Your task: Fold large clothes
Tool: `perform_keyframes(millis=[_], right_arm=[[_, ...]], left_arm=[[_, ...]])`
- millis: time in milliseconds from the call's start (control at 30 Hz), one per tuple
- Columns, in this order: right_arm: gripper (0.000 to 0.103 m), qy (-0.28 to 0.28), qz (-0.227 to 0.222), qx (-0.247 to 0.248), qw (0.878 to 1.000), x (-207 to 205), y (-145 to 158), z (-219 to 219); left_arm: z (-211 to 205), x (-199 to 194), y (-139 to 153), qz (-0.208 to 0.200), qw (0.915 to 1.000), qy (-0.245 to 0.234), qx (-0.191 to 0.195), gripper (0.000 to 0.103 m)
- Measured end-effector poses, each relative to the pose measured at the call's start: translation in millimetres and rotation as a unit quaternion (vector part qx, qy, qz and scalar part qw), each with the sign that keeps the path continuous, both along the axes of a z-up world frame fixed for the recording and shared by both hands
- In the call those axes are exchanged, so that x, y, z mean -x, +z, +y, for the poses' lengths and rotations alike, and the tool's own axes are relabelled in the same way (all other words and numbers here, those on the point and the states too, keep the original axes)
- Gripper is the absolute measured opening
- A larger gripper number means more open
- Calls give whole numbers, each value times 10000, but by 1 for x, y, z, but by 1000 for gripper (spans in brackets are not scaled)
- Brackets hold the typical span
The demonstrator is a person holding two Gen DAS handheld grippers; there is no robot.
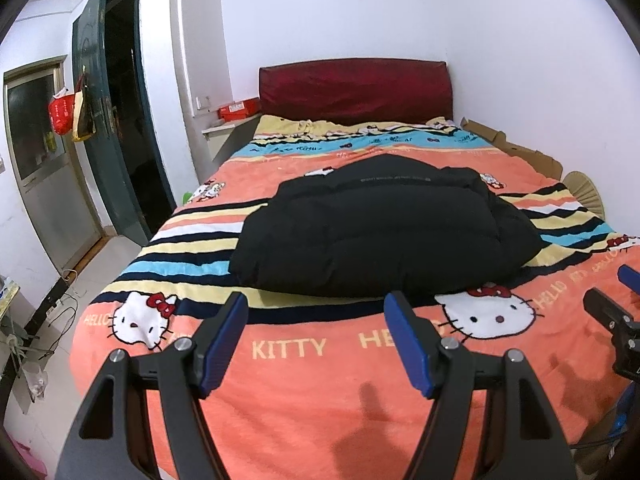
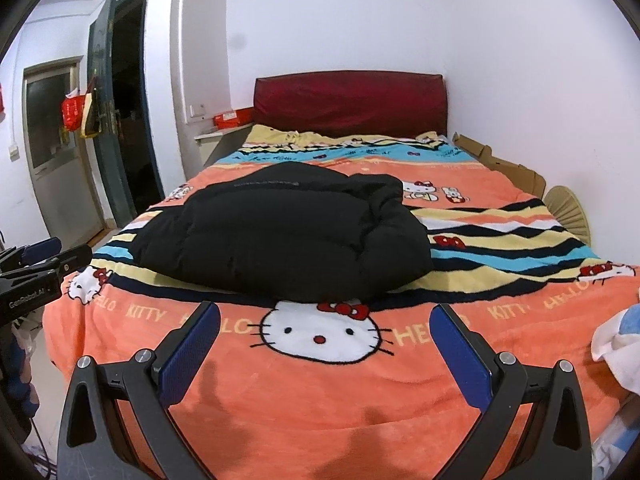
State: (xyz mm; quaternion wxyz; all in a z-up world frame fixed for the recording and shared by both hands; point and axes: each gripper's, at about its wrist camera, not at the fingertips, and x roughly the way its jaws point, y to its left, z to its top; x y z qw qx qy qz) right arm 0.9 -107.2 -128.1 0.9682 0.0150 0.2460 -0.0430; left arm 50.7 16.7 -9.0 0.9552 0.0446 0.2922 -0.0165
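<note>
A bulky black padded jacket (image 1: 380,232) lies in a folded heap on the middle of the bed, over an orange cartoon-cat blanket (image 1: 288,392). In the left wrist view my left gripper (image 1: 316,304) hangs open just short of the jacket's near edge, nothing between its blue pads. The right gripper's fingers (image 1: 616,312) show at that view's right edge. From the right wrist the same jacket (image 2: 280,236) sits ahead and slightly left, and my right gripper (image 2: 326,316) stands open above the blanket (image 2: 320,408), empty. The left gripper's side (image 2: 36,264) appears at the left edge.
A dark red headboard (image 1: 356,90) stands against the far wall. Flattened cardboard (image 1: 516,146) and a woven fan (image 1: 584,192) lie along the bed's right side. An open green door (image 1: 100,120) and tiled floor with cables (image 1: 60,308) are left. White and blue cloth (image 2: 616,344) sits at the right.
</note>
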Motion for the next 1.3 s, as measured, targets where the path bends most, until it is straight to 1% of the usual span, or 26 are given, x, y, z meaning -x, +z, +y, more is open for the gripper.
perform_keyframes(millis=[533,867,1300], right_arm=[[103,-146,399,-32,9991,-27,-29,-10],[102,-203,503,-76,9985,-33,-37,-15],[103,-213,539,-35,9983,-34,-41,-17]], left_arm=[[2,-33,-38,455,9989,-48,46,69],[-1,-40,-47,545,9985,-89,10,69],[-2,-42,-50,570,9983,-111,22,69]])
